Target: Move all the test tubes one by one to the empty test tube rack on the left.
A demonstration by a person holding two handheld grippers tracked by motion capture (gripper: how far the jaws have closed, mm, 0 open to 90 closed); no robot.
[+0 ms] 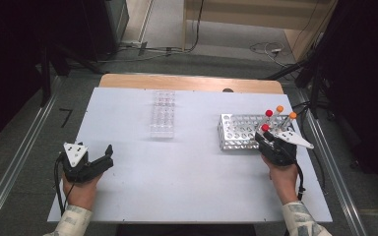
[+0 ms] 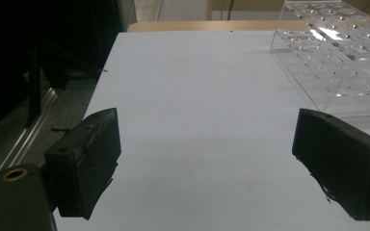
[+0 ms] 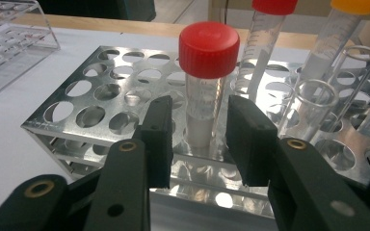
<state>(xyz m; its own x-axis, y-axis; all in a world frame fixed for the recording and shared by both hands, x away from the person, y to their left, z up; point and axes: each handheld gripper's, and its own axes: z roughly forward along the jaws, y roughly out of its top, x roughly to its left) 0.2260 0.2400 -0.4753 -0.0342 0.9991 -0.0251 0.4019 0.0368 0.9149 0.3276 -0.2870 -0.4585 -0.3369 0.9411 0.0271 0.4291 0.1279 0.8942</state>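
Right hand (image 1: 281, 173) lies at the tabletop's (image 1: 187, 172) 4 o'clock, forearm pointing to 12. Right tongs (image 3: 197, 132) stand narrowly parted astride the red-capped tube (image 3: 206, 82); contact cannot be told. The tube stands upright in the metal rack (image 3: 101, 103). Left tongs (image 2: 207, 159) rest at 8 o'clock, gaping wide, holding nothing.

The table (image 1: 187, 172) was covered by a white sheet, with a strip of bare wood along its far edge. Two racks stood directly on it. A clear plastic rack (image 1: 163, 113) stood well ahead of the left gripper's fingers (image 2: 89, 159), off to their right. A perforated metal rack (image 1: 241, 131) stood immediately in front of the right gripper's fingers (image 3: 158, 137), its near edge just below their tips.
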